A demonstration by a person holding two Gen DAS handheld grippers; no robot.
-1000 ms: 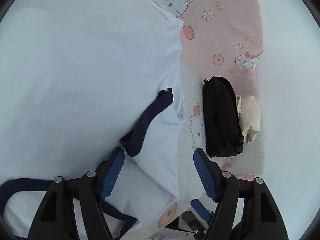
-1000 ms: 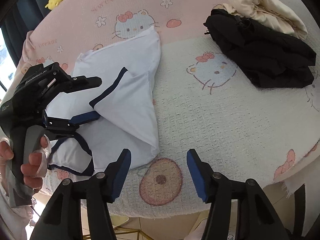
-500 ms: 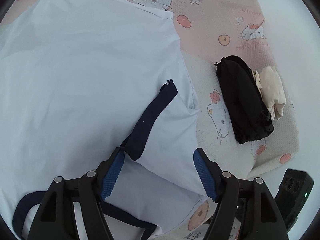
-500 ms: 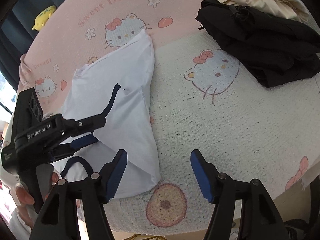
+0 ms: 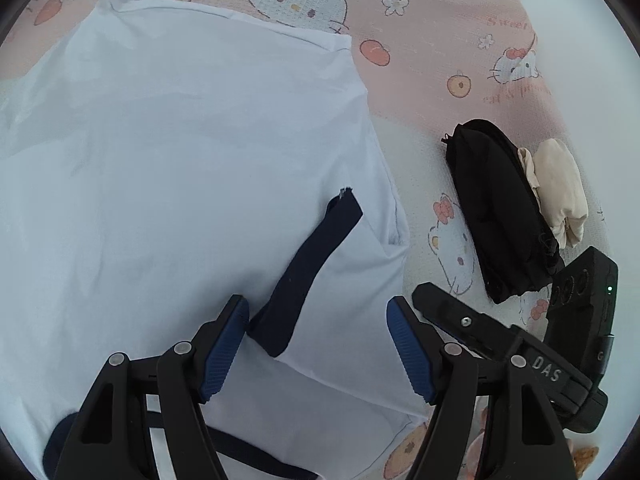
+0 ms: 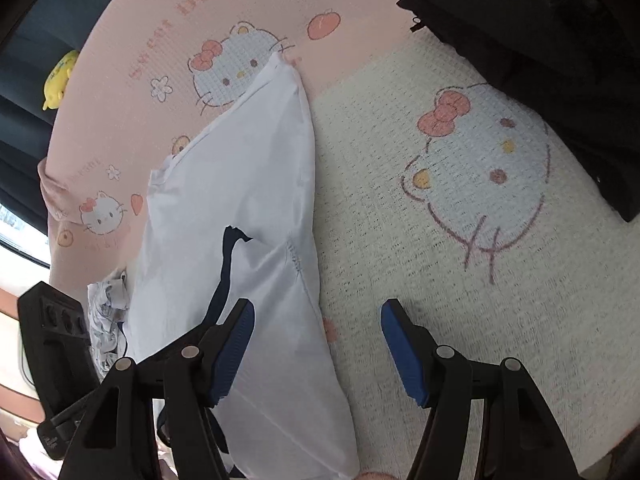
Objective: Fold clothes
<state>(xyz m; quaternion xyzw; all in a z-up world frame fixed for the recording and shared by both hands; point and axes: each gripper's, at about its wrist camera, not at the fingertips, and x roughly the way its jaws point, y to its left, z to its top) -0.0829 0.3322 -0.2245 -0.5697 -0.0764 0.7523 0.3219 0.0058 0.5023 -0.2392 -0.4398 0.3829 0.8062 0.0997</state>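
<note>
A white T-shirt (image 5: 180,152) with navy trim lies flat on the cartoon-cat blanket (image 5: 420,20). One sleeve is folded inward, and its navy cuff (image 5: 308,276) crosses the body of the shirt. My left gripper (image 5: 318,344) hovers open just above that folded sleeve, with nothing between its fingers. In the right wrist view the same shirt (image 6: 240,208) runs along the left, its right edge beside my right gripper (image 6: 316,344), which is open and holds nothing. The right gripper's body (image 5: 520,352) shows at the lower right of the left wrist view.
A folded black garment (image 5: 496,208) lies to the right of the shirt with a cream garment (image 5: 560,188) behind it. The black one (image 6: 540,60) fills the upper right of the right wrist view. A yellow plush toy (image 6: 60,80) sits beyond the blanket.
Both grippers have moved in toward the shirt's right side and lower. The right gripper has come into the left wrist view. The folded sleeve lies as before.
</note>
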